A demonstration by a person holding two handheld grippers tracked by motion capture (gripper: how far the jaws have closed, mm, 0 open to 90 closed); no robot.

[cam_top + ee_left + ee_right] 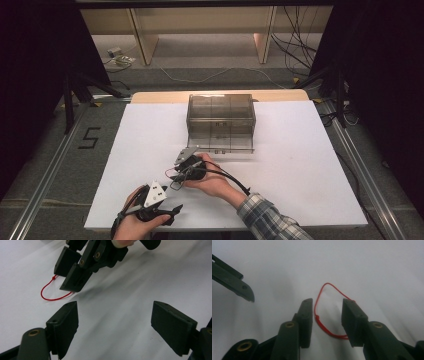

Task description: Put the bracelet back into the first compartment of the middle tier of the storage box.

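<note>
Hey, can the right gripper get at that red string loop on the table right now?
Probably yes: the right gripper has its jaws apart astride the red string loop on the bare white table, nothing between them.

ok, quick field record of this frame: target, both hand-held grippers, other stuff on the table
target: red string loop, lying flat on the white table
right hand-held gripper: jaws down at the table, open, straddling the loop; pads not pressing it
left hand-held gripper: jaws wide open, nothing between them, aimed toward the right one
box: clear plastic box at the far middle of the table, apart from both grippers
state: loop not yet picked up
</note>
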